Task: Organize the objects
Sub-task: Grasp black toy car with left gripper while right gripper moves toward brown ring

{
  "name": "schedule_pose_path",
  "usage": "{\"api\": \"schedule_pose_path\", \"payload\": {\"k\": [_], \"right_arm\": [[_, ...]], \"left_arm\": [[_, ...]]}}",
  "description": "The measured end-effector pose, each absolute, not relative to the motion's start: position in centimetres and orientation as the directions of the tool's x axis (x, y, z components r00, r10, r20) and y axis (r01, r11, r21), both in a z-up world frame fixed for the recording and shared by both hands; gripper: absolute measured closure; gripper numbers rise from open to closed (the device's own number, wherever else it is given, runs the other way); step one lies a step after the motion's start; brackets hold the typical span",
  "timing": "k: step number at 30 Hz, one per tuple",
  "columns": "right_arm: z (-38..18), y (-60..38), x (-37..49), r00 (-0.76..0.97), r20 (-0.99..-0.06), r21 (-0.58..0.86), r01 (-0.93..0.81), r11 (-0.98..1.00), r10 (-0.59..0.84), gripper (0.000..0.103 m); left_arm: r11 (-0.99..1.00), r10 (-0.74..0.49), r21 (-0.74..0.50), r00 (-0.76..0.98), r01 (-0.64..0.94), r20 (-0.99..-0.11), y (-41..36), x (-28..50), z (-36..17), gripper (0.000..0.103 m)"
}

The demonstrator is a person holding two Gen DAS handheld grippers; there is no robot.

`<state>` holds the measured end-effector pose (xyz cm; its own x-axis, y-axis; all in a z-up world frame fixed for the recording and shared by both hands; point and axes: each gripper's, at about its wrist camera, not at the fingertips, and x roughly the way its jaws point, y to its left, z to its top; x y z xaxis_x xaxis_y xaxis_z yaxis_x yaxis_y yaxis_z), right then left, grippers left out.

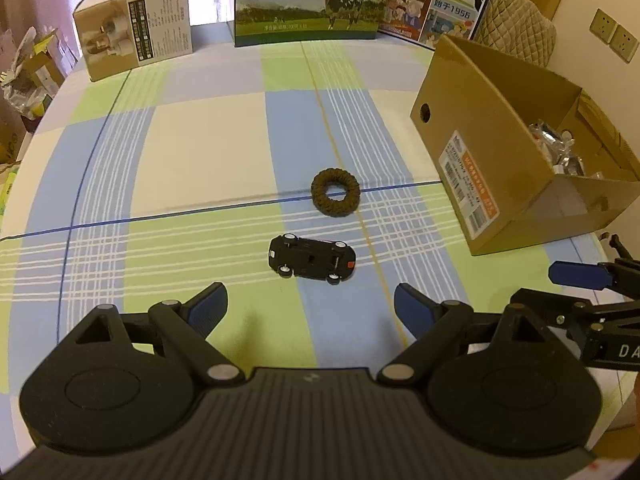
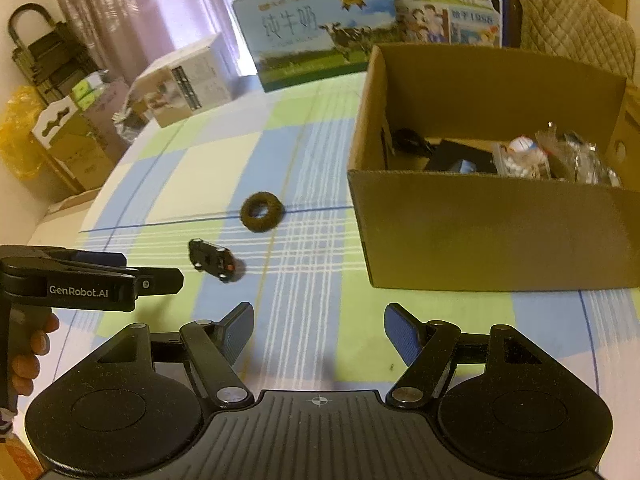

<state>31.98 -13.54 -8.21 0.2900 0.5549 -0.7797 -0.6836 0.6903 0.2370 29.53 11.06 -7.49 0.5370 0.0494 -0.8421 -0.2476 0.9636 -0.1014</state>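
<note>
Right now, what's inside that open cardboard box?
In the cardboard box: a black object, a dark flat item and crinkly clear packets. Its front wall hides the bottom and anything lower.

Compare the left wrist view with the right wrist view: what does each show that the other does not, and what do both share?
Only the left wrist view shows the box's labelled end with its round hole, and the wall sockets.

Only the right wrist view shows deep into the box, to the dark items and clear packets inside, the clutter beside the table, and a hand holding the left tongs.

Both show the toy car lying wheels up, the brown ring beyond it, the checked cloth, the milk cartons and open, empty tongs.
</note>
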Motion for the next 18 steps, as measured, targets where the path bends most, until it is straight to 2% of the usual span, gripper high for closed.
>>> {"api": "schedule_pose_path", "payload": {"k": [18], "right_arm": [[-10.2, -12.7, 34.1, 0.278, -0.823, 0.234, -0.630, 0.741, 0.496, 0.034]], "left_arm": [[0.974, 0.062, -0.057, 0.505, -0.218, -0.861, 11.9, 34.2, -12.7, 0.015]]}}
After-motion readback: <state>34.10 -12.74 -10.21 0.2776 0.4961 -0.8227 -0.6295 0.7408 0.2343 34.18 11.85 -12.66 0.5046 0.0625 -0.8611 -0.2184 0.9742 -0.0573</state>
